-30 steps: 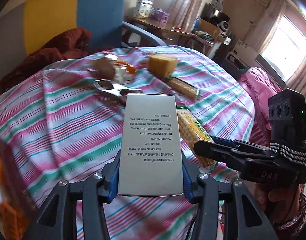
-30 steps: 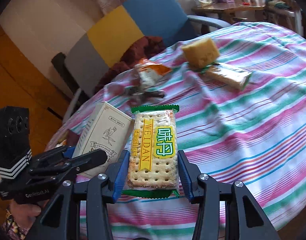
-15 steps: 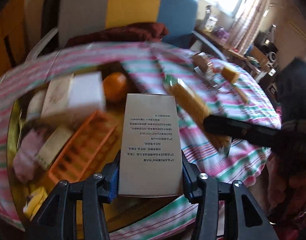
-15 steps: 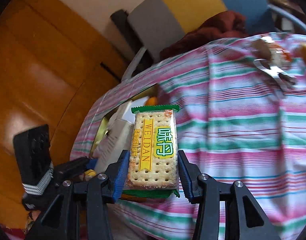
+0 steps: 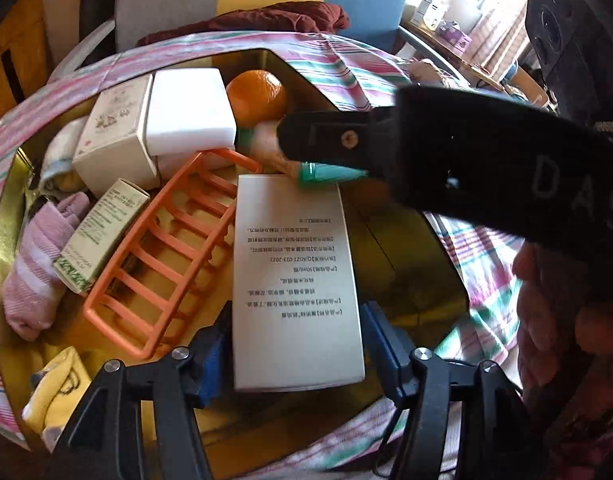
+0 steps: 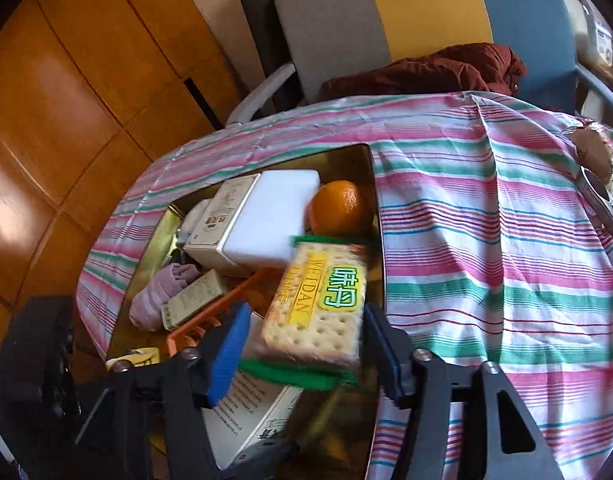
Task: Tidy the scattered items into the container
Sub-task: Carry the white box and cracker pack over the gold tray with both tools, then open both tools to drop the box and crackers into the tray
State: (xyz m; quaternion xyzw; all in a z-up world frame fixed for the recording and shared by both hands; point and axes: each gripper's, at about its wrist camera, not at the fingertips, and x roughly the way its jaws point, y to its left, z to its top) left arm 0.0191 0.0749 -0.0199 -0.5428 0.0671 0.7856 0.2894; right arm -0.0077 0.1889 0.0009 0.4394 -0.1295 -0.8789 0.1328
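Both opening: left gripper point(image 5: 296, 354) frees box point(image 5: 296, 280), right gripper point(image 6: 302, 346) seemingly crackers point(image 6: 320, 306), over tin point(image 5: 2, 216)

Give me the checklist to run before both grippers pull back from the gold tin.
1. Left gripper jaws opening, pads clear of the white box: ok.
2. White box over the gold tin: ok.
3. Right gripper jaws opening, cracker pack loose and tilted between them: ok.
4. Cracker pack over the tin: ok.
5. Both items at rest: cannot tell.
6. Items left on the striped cloth: not ok.

Green tube point(image 5: 326, 172) half hidden behind right tongs, cracker packet point(image 6: 318, 308) motion-blurred
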